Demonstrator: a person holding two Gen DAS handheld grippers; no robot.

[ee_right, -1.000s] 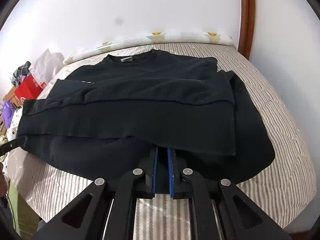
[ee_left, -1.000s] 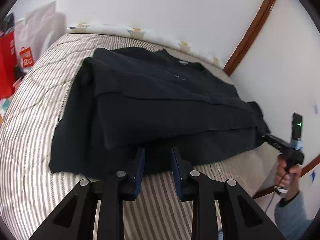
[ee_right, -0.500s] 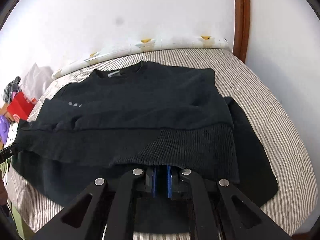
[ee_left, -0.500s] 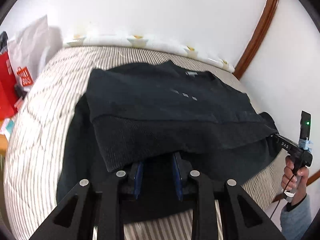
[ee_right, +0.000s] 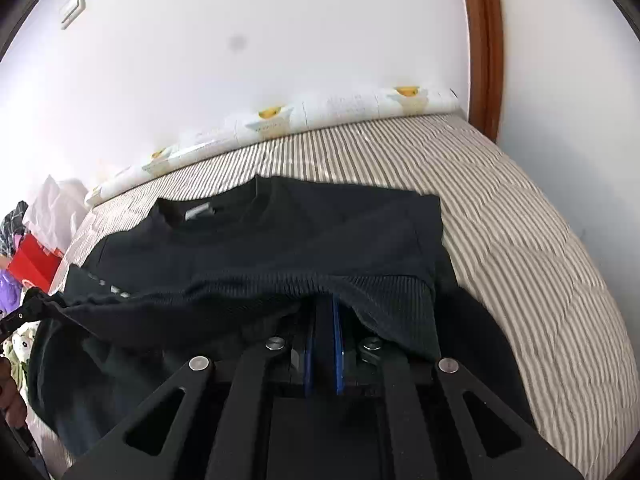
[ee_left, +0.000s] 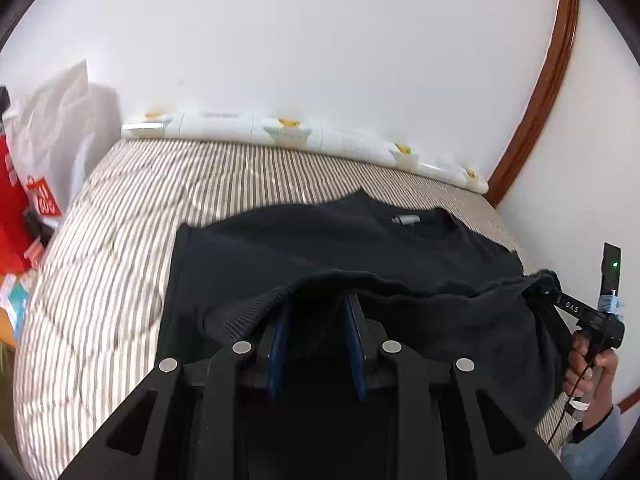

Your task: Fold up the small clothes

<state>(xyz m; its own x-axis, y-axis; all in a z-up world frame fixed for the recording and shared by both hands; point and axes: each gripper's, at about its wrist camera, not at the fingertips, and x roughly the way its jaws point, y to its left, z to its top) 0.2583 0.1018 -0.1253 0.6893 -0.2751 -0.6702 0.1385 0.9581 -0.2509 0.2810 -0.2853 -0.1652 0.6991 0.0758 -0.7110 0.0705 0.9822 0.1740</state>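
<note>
Black sweater (ee_left: 344, 252) hem is draping over both fingertip pairs. Left gripper (ee_left: 318, 308) is sitting parted under fabric; right gripper (ee_right: 325, 308) is pinching hem.

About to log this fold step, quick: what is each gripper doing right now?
Left gripper: pads apart, black sweater hem draped over the tips; a grip cannot be told.
Right gripper: shut on the sweater's ribbed hem, lifting it.
</note>
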